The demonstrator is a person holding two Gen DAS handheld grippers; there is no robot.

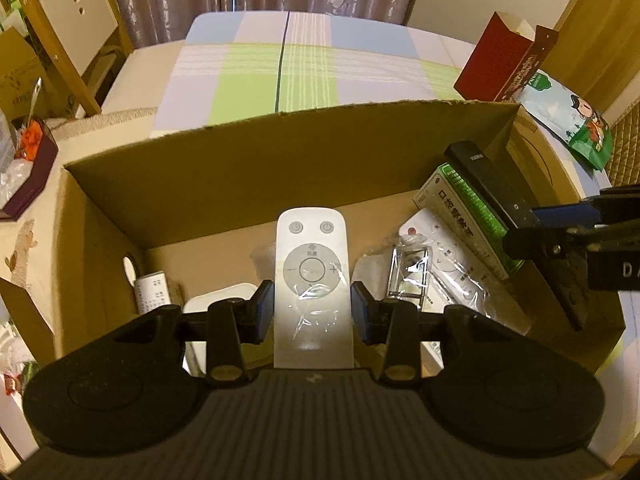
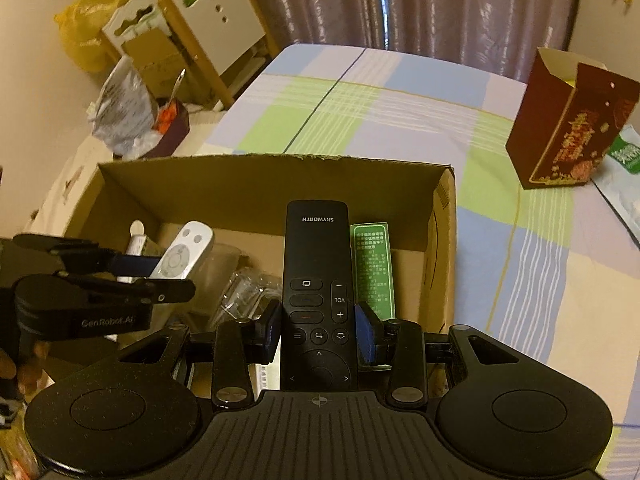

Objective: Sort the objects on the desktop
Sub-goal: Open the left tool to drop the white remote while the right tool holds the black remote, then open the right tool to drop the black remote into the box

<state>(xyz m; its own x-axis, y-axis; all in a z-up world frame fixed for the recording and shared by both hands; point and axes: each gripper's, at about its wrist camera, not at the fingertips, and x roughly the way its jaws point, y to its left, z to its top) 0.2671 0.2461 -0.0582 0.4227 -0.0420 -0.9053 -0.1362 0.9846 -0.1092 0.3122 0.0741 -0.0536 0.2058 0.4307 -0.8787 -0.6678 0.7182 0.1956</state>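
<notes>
At lower centre of each wrist view, 2 grippers hold remotes over the cardboard box [image 1: 240,184]: the left gripper [image 1: 313,312] clamps a white remote [image 1: 312,264], the right gripper [image 2: 320,334] a black remote [image 2: 316,264], likely for dropping in. Deeper, at centre right, lie a wrapped remote [image 1: 444,264] and green box [image 2: 372,268].

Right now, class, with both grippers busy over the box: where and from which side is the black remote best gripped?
Grip the black remote across its narrow width at the button section, coming from its lower end along its length. It is long, slim and flat-sided, so the right gripper closes its fingers on the two long edges, as shown.
</notes>
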